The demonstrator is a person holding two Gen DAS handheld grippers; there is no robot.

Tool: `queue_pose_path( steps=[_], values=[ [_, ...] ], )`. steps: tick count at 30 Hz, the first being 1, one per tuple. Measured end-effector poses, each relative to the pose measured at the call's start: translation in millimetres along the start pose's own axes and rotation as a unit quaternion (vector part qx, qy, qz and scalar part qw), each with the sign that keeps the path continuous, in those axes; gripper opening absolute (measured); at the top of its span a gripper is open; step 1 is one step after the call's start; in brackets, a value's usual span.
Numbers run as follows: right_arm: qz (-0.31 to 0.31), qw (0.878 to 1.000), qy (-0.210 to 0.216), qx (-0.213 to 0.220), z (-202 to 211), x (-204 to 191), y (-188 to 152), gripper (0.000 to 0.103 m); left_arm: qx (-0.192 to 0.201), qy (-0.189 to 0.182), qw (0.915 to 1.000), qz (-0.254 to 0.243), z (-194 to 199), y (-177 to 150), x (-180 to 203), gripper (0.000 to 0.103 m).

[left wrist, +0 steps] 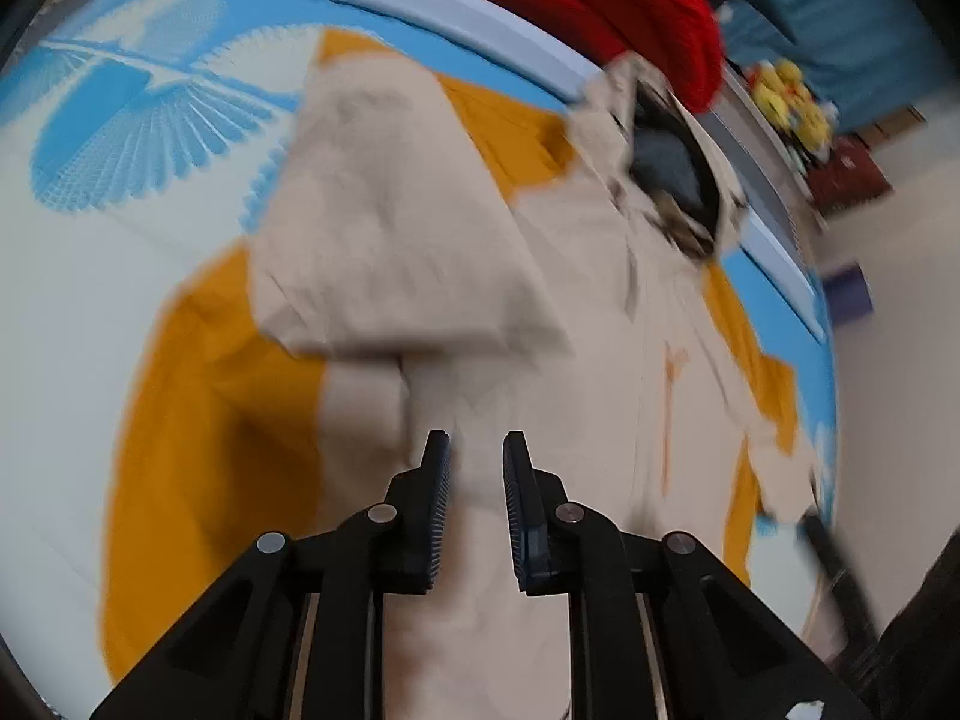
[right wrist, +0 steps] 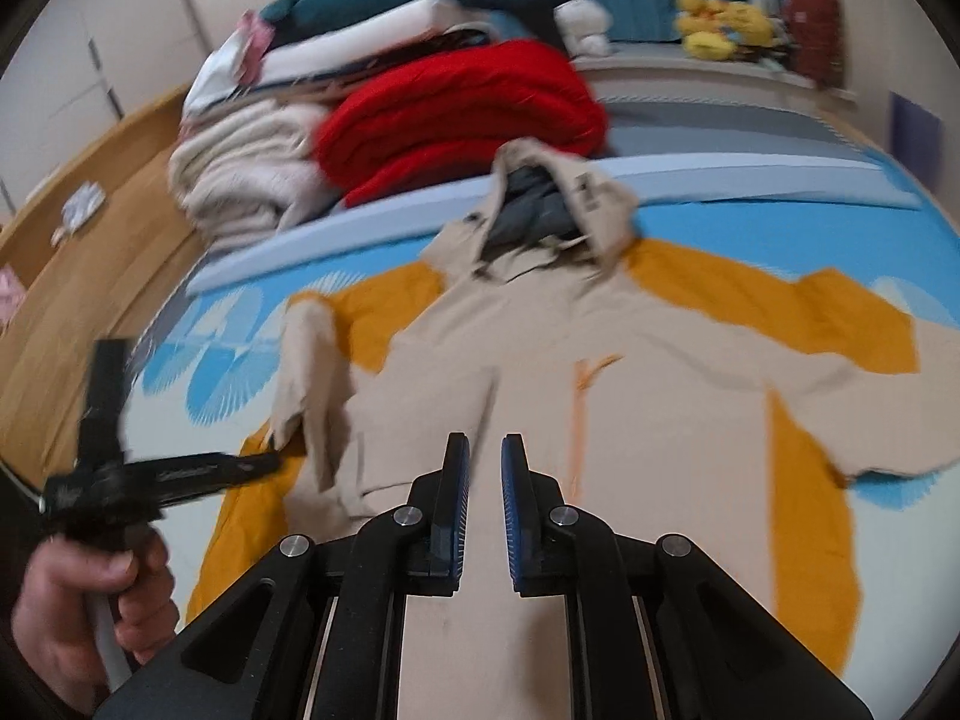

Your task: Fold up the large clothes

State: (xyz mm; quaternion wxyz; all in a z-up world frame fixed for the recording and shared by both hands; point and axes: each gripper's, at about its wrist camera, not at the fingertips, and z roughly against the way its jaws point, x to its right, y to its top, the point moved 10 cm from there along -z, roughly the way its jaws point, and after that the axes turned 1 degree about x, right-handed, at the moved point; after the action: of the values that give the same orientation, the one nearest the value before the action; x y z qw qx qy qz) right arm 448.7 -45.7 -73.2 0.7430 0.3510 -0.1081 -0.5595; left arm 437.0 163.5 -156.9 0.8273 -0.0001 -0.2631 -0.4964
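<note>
The beige-and-orange hooded jacket [right wrist: 600, 372] is being shown spread front-up on the blue-patterned bed [right wrist: 750, 228]; one sleeve [left wrist: 384, 252] is lying folded inward; both claws — left gripper [left wrist: 477, 504], right gripper [right wrist: 485, 504] — are being held apart, empty; the loose sleeve is judged liable to slide open.

Even, soft indoor light; no hard shadows or glare. Heavy motion blur throughout, fingers [left wrist: 438, 516] sharp. Fisheye bending, dark vignette at edges.
</note>
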Motion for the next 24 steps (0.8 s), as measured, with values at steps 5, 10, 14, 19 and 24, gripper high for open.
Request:
queue_pose_path(
  steps=[5, 10, 14, 19, 24],
  values=[
    [0.092, 0.995, 0.003, -0.033, -46.1, -45.7, -19.4, 0.018, 0.055, 0.035, 0.9975, -0.027, 22.9, 32.4, -8.2, 0.012],
    [0.237, 0.969, -0.021, -0.069, -87.9, -74.3, -56.1, 0.035, 0.065, 0.024, 0.9975, -0.007, 23.5, 49.0, -8.3, 0.012],
    [0.297, 0.950, -0.058, -0.082, -105.5, -65.2, -78.7, 0.036, 0.065, 0.023, 0.9976, -0.003, 23.2, 53.0, -13.7, 0.013],
    [0.355, 0.928, -0.079, -0.081, -115.1, -62.2, -89.0, 0.035, 0.058, 0.025, 0.9974, 0.034, 20.9, 57.1, -33.2, 0.013],
    [0.357, 0.927, -0.093, -0.066, -115.1, -55.9, -81.5, 0.008, 0.065, 0.033, 0.9964, 0.043, 23.6, 64.0, -43.2, 0.013]
  ],
)
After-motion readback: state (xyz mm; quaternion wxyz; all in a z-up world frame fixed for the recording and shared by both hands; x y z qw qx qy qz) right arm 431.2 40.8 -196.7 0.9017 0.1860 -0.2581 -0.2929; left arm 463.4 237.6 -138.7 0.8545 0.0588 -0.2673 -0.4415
